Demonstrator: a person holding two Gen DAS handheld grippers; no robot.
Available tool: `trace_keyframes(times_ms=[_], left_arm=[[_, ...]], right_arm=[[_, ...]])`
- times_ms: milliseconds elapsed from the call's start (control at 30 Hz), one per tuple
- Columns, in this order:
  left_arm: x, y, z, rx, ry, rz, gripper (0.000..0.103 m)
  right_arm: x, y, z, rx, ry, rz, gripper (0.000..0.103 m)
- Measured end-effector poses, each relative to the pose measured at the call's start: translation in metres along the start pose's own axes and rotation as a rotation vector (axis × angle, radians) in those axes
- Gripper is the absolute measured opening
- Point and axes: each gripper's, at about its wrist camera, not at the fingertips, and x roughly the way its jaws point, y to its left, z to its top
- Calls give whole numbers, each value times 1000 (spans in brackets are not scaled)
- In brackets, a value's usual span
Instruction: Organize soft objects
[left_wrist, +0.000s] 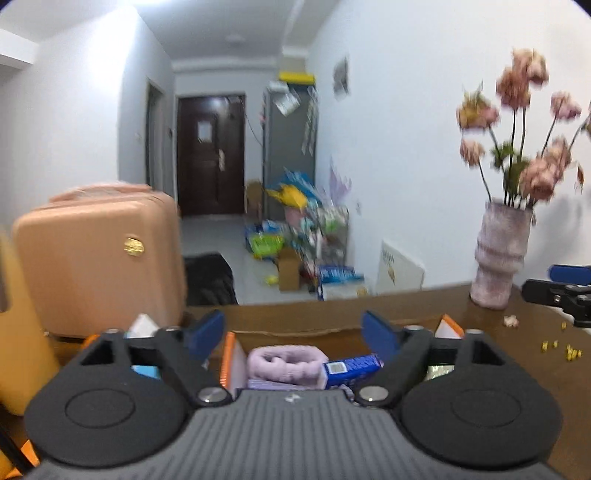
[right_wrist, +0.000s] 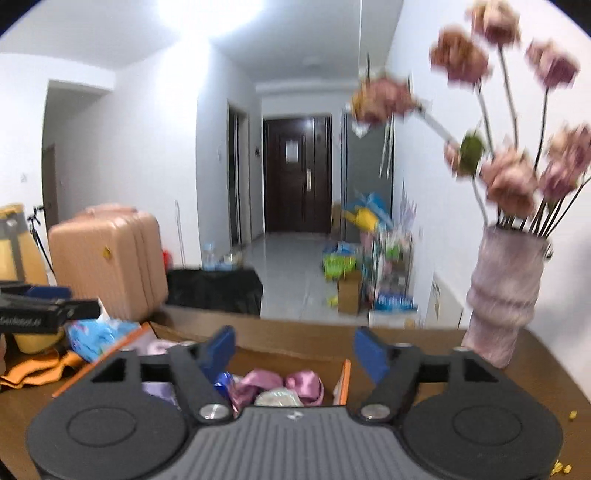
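Far left in the left wrist view, a peach suitcase (left_wrist: 99, 258) standing on the floor beyond the brown table (left_wrist: 532, 354). Near centre, left gripper (left_wrist: 293, 332) with blue pads wide apart, nothing between them, hovering above an open cardboard box (left_wrist: 295, 326) with orange inner flaps. Inside the box, a lilac towel roll (left_wrist: 284, 363) at the middle, touching a blue packet (left_wrist: 352, 367) just to its right. Further right on the table, a mauve ribbed vase (left_wrist: 500, 254) holding pink flowers (left_wrist: 524, 122), with small yellow crumbs (left_wrist: 561, 349) scattered near it. At the far right edge, part of the right gripper (left_wrist: 561, 291), black with a blue pad. In the right wrist view, the same arrangement from further right: a light blue bag (right_wrist: 99, 336) at the left, then right gripper (right_wrist: 295, 350) with jaws likewise spread and empty, above a pink satin bundle (right_wrist: 280, 384) lying in the box's right end, beside something pale and rounded, possibly a wrapped item, too blurred to name. Vase and flowers close at the right.
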Motion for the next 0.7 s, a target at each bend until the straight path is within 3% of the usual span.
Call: trace_keyframes(times_ms=[100, 200, 400, 700], left_arm=[[-33, 11, -13, -11, -95, 8, 102], [-62, 15, -26, 10, -172, 29, 103], [-106, 25, -37, -33, -199, 18, 103], [-176, 27, -67, -7, -218, 14, 103]], right_arm=[[-30, 15, -7, -32, -117, -20, 98], [-54, 28, -18, -48, -193, -37, 103], [-95, 54, -30, -64, -215, -54, 103], [-164, 76, -59, -18, -232, -69, 103]])
